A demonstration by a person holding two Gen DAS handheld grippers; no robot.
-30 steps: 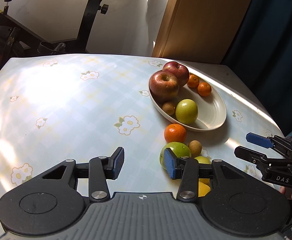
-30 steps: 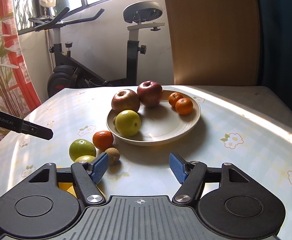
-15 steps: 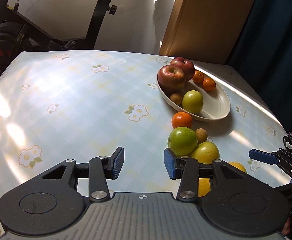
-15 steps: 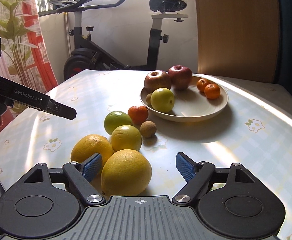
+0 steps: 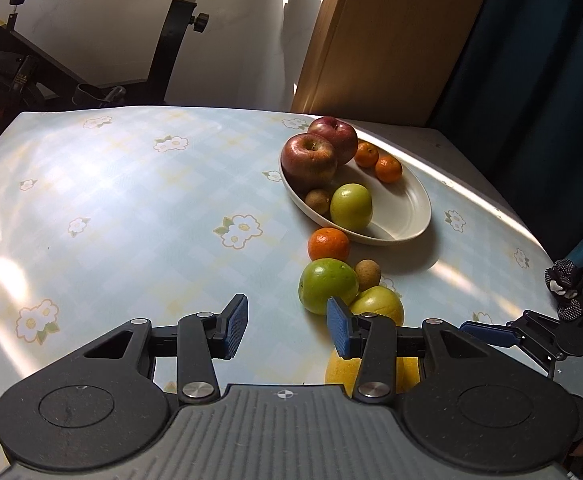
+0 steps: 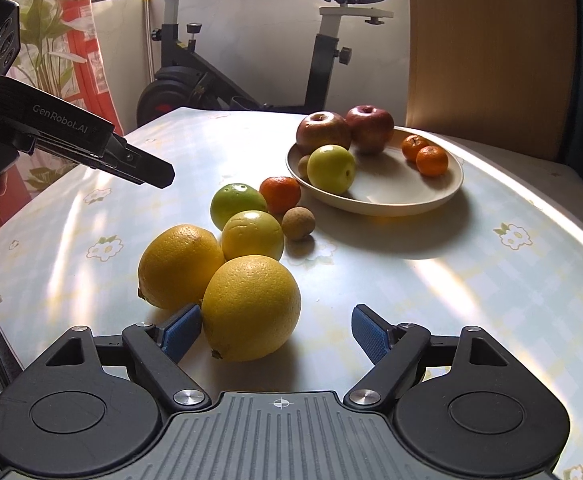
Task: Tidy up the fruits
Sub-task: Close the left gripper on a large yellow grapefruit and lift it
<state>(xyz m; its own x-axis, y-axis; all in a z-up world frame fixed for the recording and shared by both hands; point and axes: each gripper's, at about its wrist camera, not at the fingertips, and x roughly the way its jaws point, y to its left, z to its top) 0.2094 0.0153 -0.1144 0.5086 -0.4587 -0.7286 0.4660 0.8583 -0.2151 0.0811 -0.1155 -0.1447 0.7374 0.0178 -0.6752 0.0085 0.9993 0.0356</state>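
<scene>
A white oval plate (image 6: 375, 196) (image 5: 407, 216) holds two red apples (image 6: 323, 132), a green apple (image 6: 330, 169), two small mandarins (image 6: 431, 160) and a small brown fruit. Loose on the table lie a mandarin (image 6: 280, 194), a green fruit (image 6: 237, 204), a yellow-green fruit (image 6: 252, 236), a small brown fruit (image 6: 297, 223) and two large yellow citrus (image 6: 251, 308) (image 6: 181, 266). My right gripper (image 6: 277, 330) is open, its jaws standing around the nearest yellow citrus without touching it. My left gripper (image 5: 287, 328) is open and empty, left of the loose fruit; it shows in the right wrist view (image 6: 143, 168).
The table (image 5: 131, 200) has a pale blue flowered cloth. An exercise bike (image 6: 251, 60) stands behind it, a wooden panel (image 5: 391, 40) and a dark blue curtain at the back right. A plant and red curtain are at far left in the right wrist view.
Both grippers have drawn back toward the near table edge. The two large yellow citrus came into the right wrist view, and the nearest one now sits between the right gripper's open jaws.
</scene>
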